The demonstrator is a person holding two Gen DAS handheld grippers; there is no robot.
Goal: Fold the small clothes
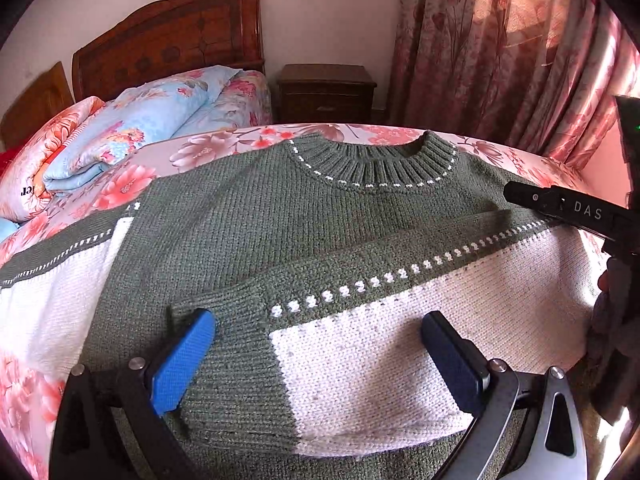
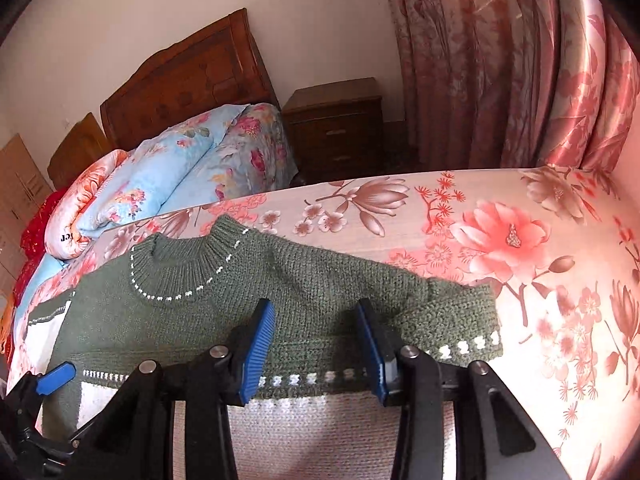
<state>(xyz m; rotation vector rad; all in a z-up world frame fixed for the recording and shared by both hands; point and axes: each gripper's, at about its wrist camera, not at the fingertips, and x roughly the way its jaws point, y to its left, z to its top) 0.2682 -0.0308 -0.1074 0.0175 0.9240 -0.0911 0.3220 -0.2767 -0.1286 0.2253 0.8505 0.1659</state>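
"DAS" marks the right gripper [image 1: 576,212]; both grippers' fingers [image 1: 182,360] stand apart over the sweater [image 1: 256,216].

Bare bedsheet [image 2: 540,280] beside sweater [image 2: 304,280]

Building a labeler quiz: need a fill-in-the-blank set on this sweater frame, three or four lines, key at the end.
1. The sweater is mostly ____ with white panels.
2. It lies flat on a bedspread printed with ____.
3. One sleeve is folded ____ the sweater's front.
4. Beside the headboard stands a wooden ____.

Missing words: green; flowers; across; nightstand
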